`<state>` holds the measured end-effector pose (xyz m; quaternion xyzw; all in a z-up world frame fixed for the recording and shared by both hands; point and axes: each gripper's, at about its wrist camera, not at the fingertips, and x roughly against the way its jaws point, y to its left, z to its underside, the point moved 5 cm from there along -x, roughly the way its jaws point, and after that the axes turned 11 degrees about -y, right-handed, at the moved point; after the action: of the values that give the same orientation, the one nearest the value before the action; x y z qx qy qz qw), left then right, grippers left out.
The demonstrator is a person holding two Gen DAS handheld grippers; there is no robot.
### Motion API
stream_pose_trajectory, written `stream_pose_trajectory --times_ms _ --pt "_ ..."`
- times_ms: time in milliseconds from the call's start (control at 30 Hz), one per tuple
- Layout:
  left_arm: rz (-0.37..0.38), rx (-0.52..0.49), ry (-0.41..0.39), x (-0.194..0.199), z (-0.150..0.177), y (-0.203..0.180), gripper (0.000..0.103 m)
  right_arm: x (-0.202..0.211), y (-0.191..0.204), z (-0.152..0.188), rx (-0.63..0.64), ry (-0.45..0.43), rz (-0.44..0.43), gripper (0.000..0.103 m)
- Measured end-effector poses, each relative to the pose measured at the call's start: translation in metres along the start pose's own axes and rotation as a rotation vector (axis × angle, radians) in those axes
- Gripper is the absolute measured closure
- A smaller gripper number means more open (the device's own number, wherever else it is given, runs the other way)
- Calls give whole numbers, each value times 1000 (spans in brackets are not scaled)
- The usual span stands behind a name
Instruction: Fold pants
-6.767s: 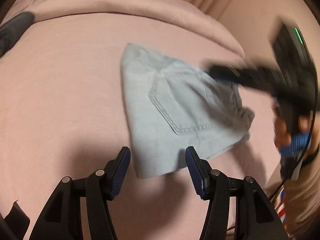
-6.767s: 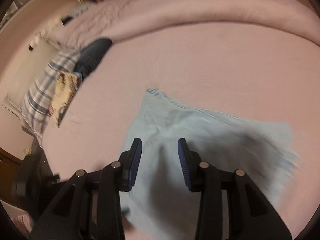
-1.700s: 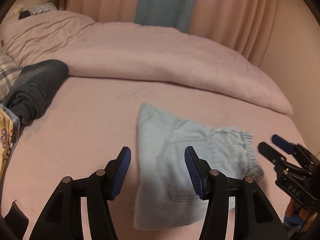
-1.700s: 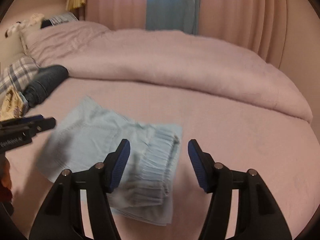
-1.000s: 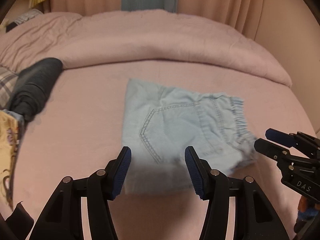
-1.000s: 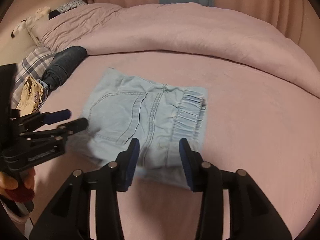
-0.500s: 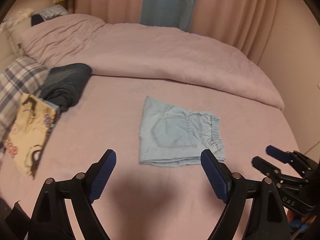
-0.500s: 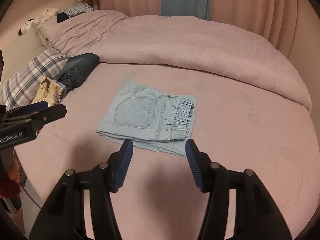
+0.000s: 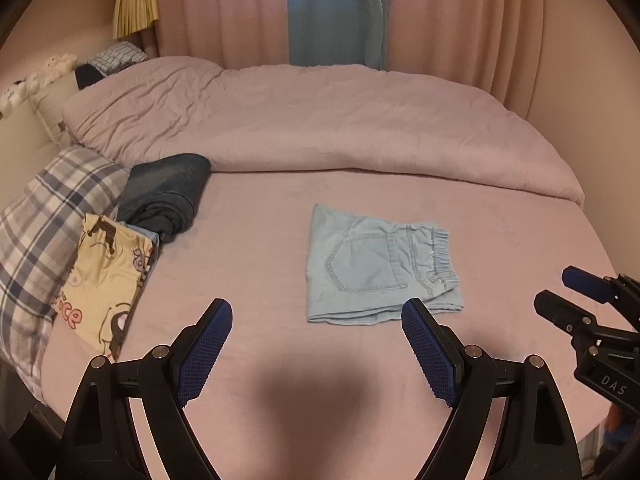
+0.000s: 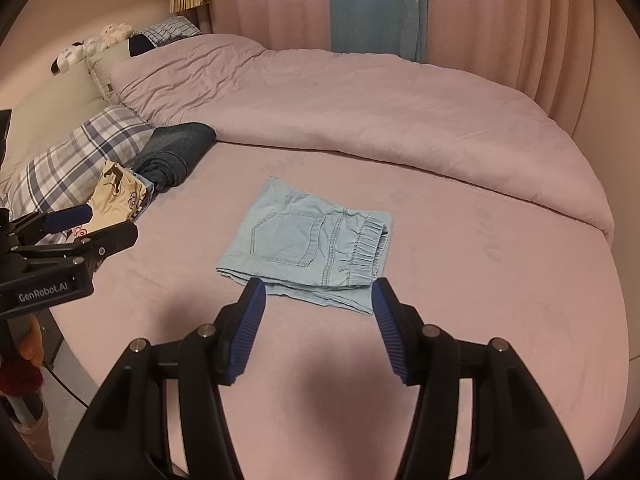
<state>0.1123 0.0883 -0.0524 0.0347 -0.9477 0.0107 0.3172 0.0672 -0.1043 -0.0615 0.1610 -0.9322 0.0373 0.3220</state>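
Both grippers apart, folded pants (image 9: 376, 268) ahead on bed (image 9: 256, 264)

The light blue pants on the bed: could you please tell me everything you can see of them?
The light blue pants look like thin denim and lie folded into a flat, roughly square packet on the pink bed sheet. A stitched back pocket faces up, and a gathered elastic waistband forms the right edge in both views. Layered edges show along the near side. Only the sheet touches them; both grippers are clear of them.

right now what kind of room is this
Most likely a bedroom: a wide bed with a pink duvet, a plaid pillow at its head, and curtains behind it.
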Motion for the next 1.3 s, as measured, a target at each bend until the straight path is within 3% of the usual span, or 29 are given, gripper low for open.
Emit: stream_pose_trajectory --times_ms 1300 --pt "-11 -67 -9 13 -2 -29 16 18 -12 -2 -14 -28 15 48"
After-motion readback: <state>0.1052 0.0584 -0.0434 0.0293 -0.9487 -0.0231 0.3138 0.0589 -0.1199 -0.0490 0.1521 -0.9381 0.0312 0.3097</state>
